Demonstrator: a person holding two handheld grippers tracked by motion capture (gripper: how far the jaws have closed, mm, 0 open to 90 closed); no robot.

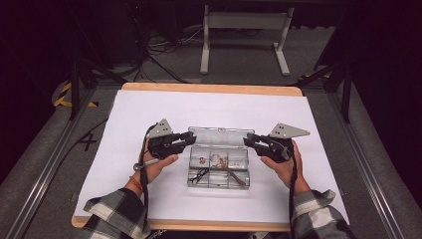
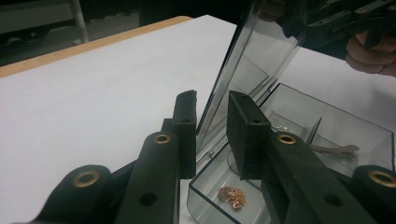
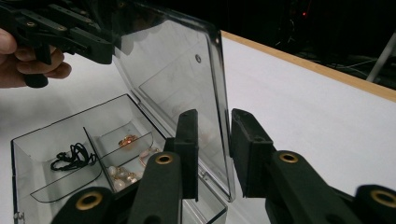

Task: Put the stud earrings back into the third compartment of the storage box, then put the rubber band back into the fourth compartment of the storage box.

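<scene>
A clear plastic compartment box (image 1: 219,185) lies on the white sheet, its lid (image 1: 219,135) raised at the far side. It holds a black cord (image 3: 72,156), pale beads (image 3: 122,175) and a rose-gold chain (image 2: 232,196). My left gripper (image 1: 191,138) is at the lid's left end. In the left gripper view the lid (image 2: 252,60) passes between the jaws of my left gripper (image 2: 212,105), with a gap on both sides. My right gripper (image 1: 247,141) is at the lid's right end. There the lid (image 3: 173,65) stands between the parted jaws of my right gripper (image 3: 215,121).
A white sheet (image 1: 149,104) covers a wooden table whose edge (image 1: 209,88) shows at the far side. Beyond it stand a white metal frame (image 1: 244,22) and floor cables (image 1: 159,50). Dark stands (image 1: 74,84) flank the table.
</scene>
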